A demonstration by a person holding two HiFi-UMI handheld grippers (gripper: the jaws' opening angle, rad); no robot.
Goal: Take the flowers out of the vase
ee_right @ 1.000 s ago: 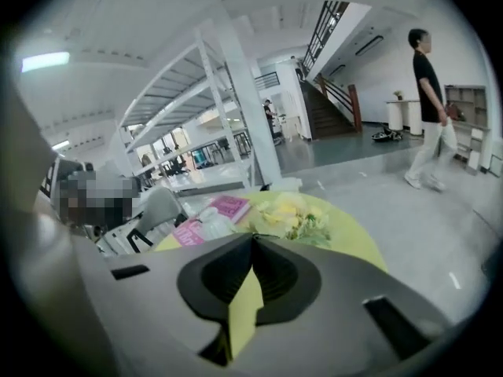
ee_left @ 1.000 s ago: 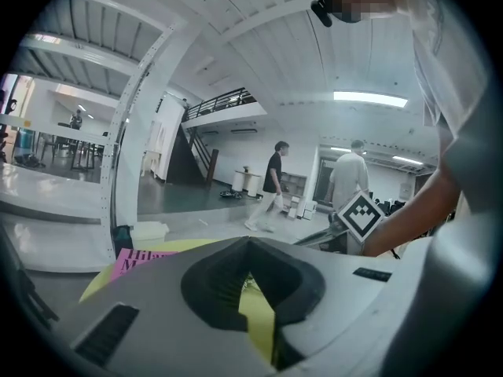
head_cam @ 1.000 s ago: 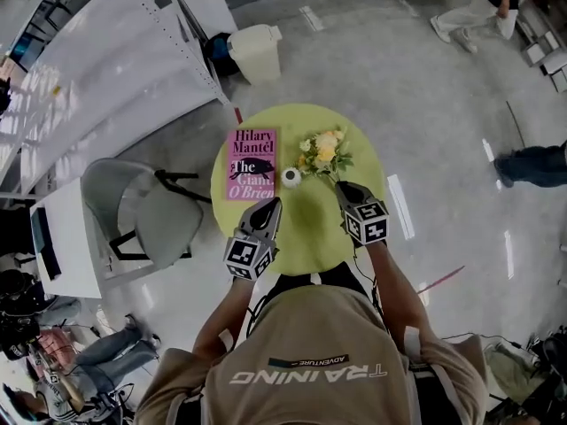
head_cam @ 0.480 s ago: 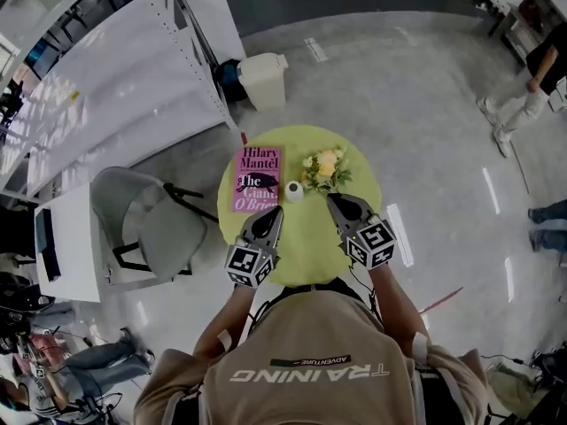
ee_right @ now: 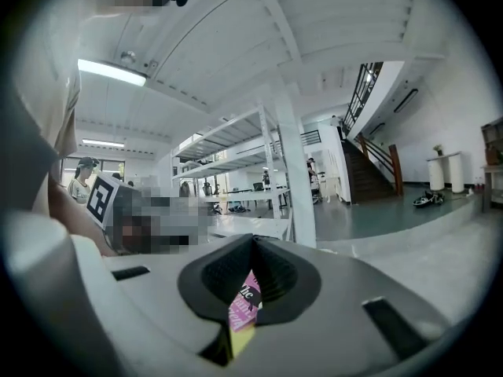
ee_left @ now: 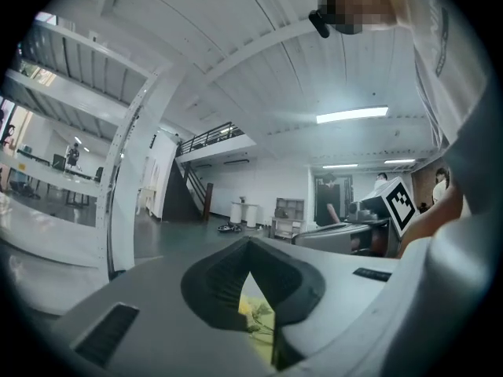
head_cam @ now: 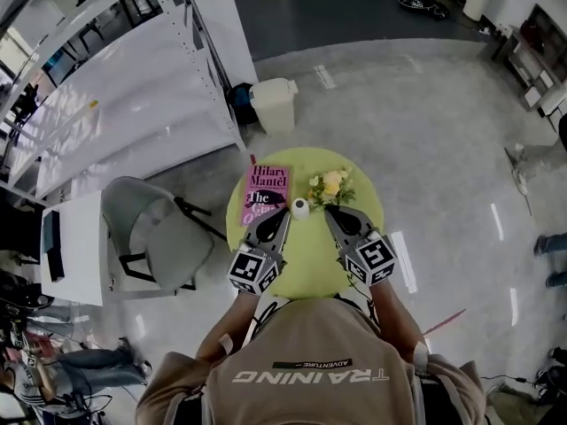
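Both shut and empty: left hand-held gripper (head_cam: 283,213), right hand-held gripper (head_cam: 330,211), above desk (head_cam: 310,255); flowers (head_cam: 330,186) seem to lie beside vase (head_cam: 300,206), so back off without clipping it.

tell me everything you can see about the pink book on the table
The book has a pink cover with dark print: Hilary Mantel, then a title starting The, beside a small black figure. It looks like a paperback. It lies closed and flat, cover up, on the left part of the round yellow-green table. Its near end is hidden behind the left gripper. A white vase stands close to its right edge; whether they touch cannot be told.
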